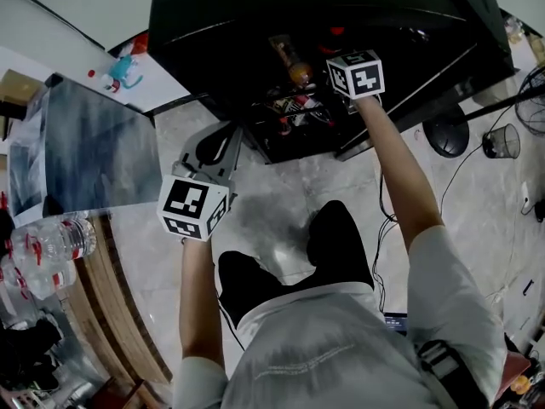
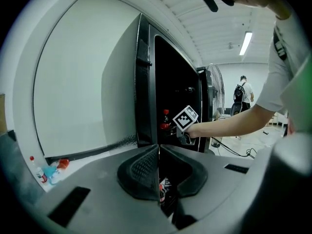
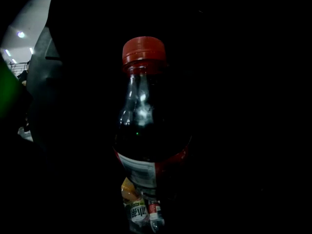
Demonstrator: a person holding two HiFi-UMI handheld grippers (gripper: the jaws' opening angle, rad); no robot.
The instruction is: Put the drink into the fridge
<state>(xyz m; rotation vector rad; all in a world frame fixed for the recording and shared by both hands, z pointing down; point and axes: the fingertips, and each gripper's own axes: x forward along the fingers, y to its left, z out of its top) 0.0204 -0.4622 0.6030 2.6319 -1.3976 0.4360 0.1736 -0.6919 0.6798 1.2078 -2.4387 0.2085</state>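
Observation:
The black fridge (image 1: 213, 24) stands open in front of me, its door (image 2: 207, 106) swung to the right. My right gripper (image 1: 353, 68) reaches inside at shelf height. In the right gripper view a cola bottle (image 3: 146, 145) with a red cap fills the middle, upright and close, with the jaws lost in the dark around its lower part. From the left gripper view the same bottle (image 2: 165, 118) sits just ahead of the right gripper (image 2: 176, 128). My left gripper (image 1: 211, 147) hangs outside the fridge, low and left, its jaws meeting at the tips (image 2: 158, 152) with nothing held.
Other drinks, among them a yellow-labelled bottle (image 3: 134, 206), lie on a lower shelf. Water bottles (image 1: 51, 237) stand on a wooden table edge (image 1: 111, 305) at left beside a grey board (image 1: 94, 143). A fan base (image 1: 447, 130), wire basket (image 1: 502, 141) and cables lie right.

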